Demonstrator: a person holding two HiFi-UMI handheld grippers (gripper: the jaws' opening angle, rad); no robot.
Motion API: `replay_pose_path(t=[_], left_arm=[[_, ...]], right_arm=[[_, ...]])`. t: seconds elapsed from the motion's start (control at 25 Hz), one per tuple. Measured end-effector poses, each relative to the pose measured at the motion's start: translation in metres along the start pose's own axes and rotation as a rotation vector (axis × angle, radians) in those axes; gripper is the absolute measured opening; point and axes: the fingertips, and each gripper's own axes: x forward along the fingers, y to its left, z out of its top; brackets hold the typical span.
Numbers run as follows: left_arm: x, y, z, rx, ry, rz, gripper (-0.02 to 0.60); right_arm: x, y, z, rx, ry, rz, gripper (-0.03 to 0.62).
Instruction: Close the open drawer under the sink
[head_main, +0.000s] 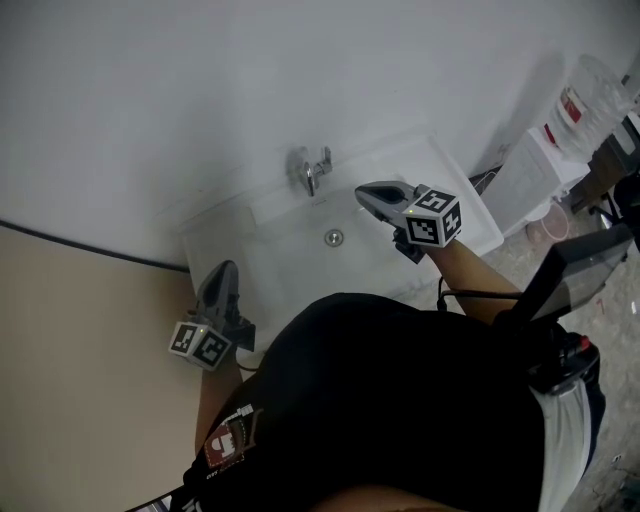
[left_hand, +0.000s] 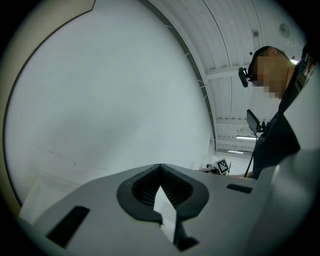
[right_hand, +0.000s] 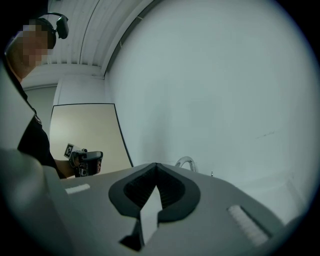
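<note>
The drawer under the sink shows in no view; the person's dark-clad body hides everything below the basin. The white sink (head_main: 280, 235) with its chrome tap (head_main: 311, 170) and drain (head_main: 334, 237) lies straight ahead. My left gripper (head_main: 222, 270) hovers at the basin's left front corner, jaws shut and empty (left_hand: 160, 167). Over the basin's right half, my right gripper (head_main: 366, 194) points toward the wall, also shut with nothing in it (right_hand: 156, 166). The right gripper view catches the tap (right_hand: 186, 161) just beyond the jaws.
A plain white wall (head_main: 300, 70) rises behind the sink, with a beige panel (head_main: 70, 380) and a black cable (head_main: 90, 250) at the left. To the right stand a white cabinet (head_main: 535, 175), a water bottle (head_main: 590, 100), a pink cup (head_main: 553, 225) and a dark stand (head_main: 575, 265).
</note>
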Motion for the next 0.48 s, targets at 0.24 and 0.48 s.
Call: replay_pose_path(t=[0.24,0.48], left_arm=[[-0.005,-0.003,-0.005,-0.008,0.007,-0.001,-0.012],[-0.005,-0.008,-0.004,-0.003,0.012,-0.01,-0.012]], right_arm=[[-0.007,0.0,-0.001,0.006,0.0,-0.011,-0.002],[-0.013,0.004,-0.005,0.007,0.005,-0.012,-0.002]])
